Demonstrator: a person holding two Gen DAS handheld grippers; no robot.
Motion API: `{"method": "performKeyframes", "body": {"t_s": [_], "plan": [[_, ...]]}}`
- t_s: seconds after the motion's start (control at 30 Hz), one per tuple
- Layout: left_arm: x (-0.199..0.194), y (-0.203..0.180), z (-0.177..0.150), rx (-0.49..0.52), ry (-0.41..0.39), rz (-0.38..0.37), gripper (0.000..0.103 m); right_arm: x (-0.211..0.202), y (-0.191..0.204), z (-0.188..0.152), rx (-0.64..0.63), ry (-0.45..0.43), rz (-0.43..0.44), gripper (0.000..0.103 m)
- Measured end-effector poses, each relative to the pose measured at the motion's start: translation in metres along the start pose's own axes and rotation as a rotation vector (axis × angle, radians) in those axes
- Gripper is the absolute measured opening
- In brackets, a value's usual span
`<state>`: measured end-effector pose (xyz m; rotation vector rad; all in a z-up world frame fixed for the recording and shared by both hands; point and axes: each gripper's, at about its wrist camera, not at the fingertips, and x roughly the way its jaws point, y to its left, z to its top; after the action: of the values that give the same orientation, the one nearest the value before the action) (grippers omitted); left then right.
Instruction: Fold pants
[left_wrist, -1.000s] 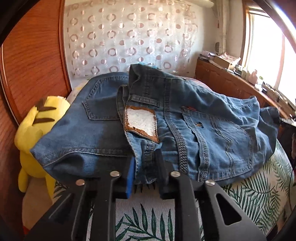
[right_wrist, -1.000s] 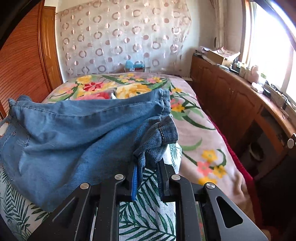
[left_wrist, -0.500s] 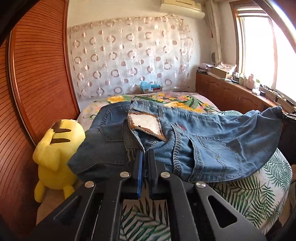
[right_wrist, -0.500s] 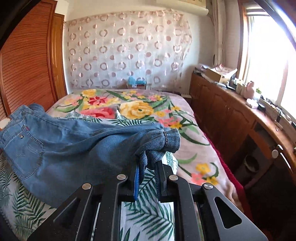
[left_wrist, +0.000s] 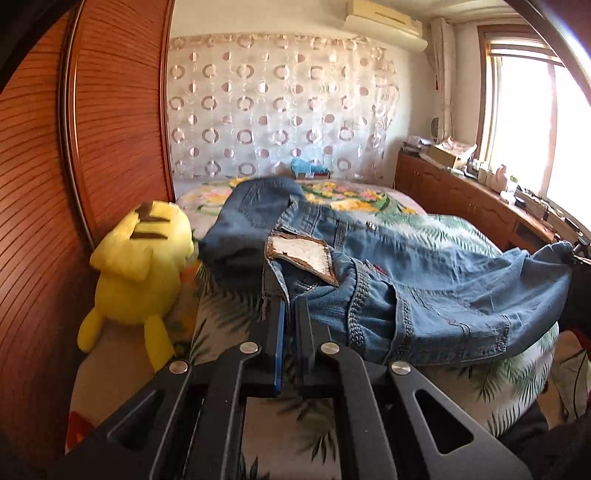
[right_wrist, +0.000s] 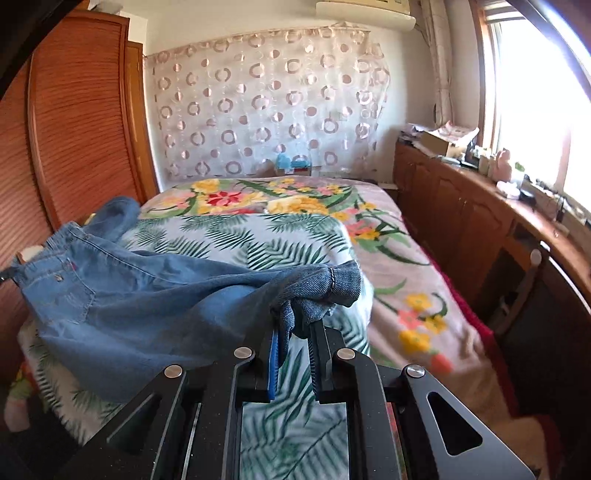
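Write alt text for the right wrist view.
The right gripper is shut on the bunched hem of blue jeans, which stretch away to the left over a leaf-print cover on a bed. Beyond lie a floral blanket, a circle-patterned curtain, a wooden cabinet and a bright window.

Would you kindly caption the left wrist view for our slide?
Left hand-held gripper clamps the waistband of blue denim pants beside a yellow plush toy.
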<state>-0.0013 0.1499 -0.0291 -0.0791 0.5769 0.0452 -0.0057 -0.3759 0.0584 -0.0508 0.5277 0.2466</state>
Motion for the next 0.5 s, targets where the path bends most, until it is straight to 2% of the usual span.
{"method": "performKeyframes", "body": {"t_s": [0.17, 0.5], "plan": [[0.006, -0.004, -0.011, 0.023, 0.039, 0.003, 0.006, 0.000, -0.013, -0.011, 0.008, 0.021, 0.006, 0.013], [0.021, -0.010, -0.020, 0.051, 0.075, 0.020, 0.006, 0.045, -0.031, -0.045, 0.096, 0.143, 0.018, 0.014]]}}
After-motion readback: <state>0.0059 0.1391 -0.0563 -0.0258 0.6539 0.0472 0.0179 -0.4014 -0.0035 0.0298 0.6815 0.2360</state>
